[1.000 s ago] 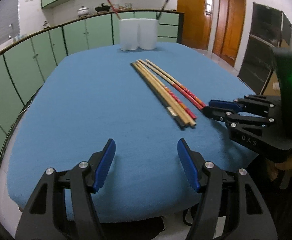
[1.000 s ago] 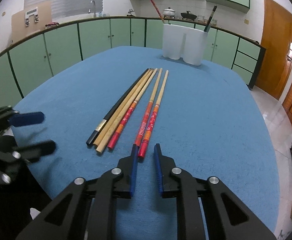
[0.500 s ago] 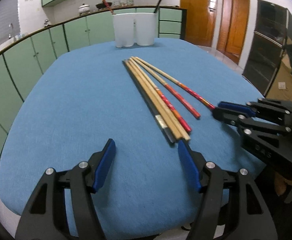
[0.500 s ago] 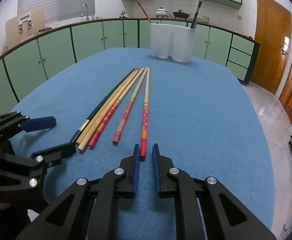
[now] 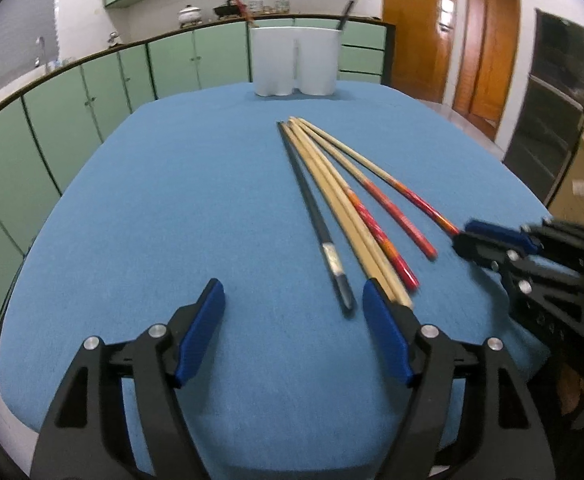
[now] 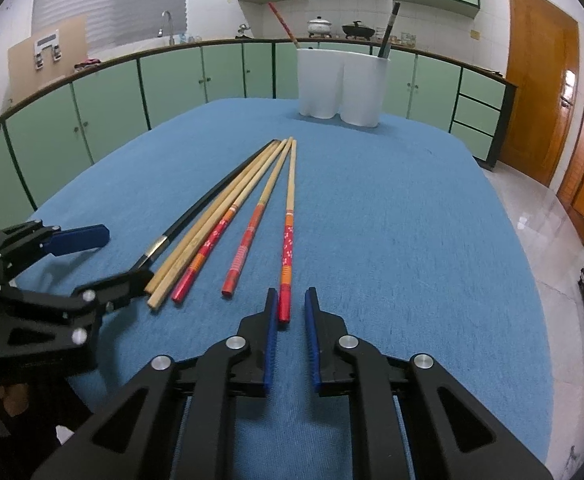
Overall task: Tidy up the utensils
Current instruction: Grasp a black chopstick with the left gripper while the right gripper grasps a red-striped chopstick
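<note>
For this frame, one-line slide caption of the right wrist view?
Right tool nearly shut around a red-ended chopstick, five more fanned on blue table.

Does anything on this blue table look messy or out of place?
Yes: six loose chopsticks lie fanned on the blue tablecloth, mixed styles together, while the white holder behind them has only one stick in each side.

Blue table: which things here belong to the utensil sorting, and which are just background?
Job:
- six chopsticks lying on the blue table: one black, two plain wood, three red-handled
- white two-compartment holder, already holding two chopsticks

Background:
- green cabinets
- pots on the counter
- wooden door
</note>
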